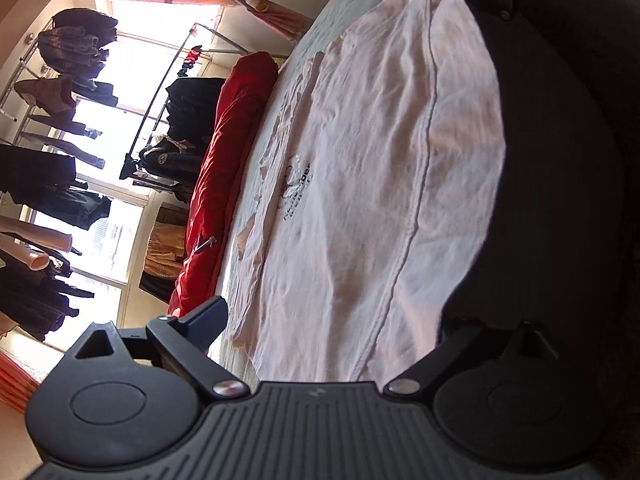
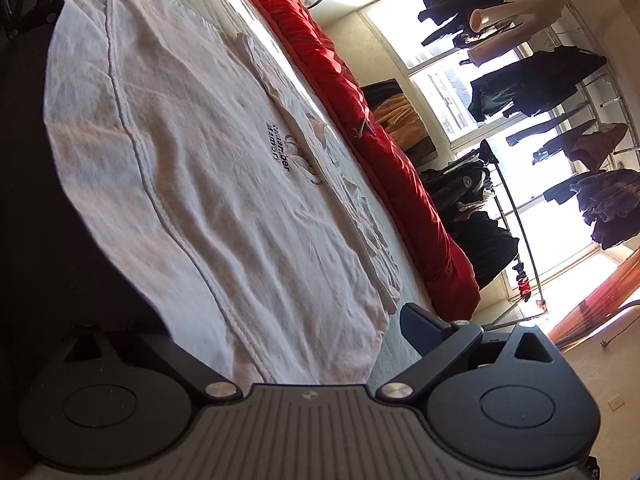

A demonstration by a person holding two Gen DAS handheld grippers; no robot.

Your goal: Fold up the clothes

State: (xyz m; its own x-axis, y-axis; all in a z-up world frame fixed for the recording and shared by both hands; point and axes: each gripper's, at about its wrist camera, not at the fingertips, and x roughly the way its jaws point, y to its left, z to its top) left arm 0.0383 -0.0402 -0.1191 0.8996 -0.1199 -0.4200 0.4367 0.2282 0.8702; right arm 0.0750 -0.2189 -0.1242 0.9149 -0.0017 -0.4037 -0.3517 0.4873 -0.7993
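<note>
White T-shirt (image 1: 360,168) lies spread flat on bed, lightly wrinkled, dark printed logo (image 1: 298,188) facing up, hem seam running lengthwise.

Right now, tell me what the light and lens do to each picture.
Left wrist view: bright windows blow out to white, hanging clothes go to silhouettes, the right side sinks into black shadow, and fisheye bends the pale pink printed T-shirt. Right wrist view: the same window glare, dark left side, curved rack.
</note>
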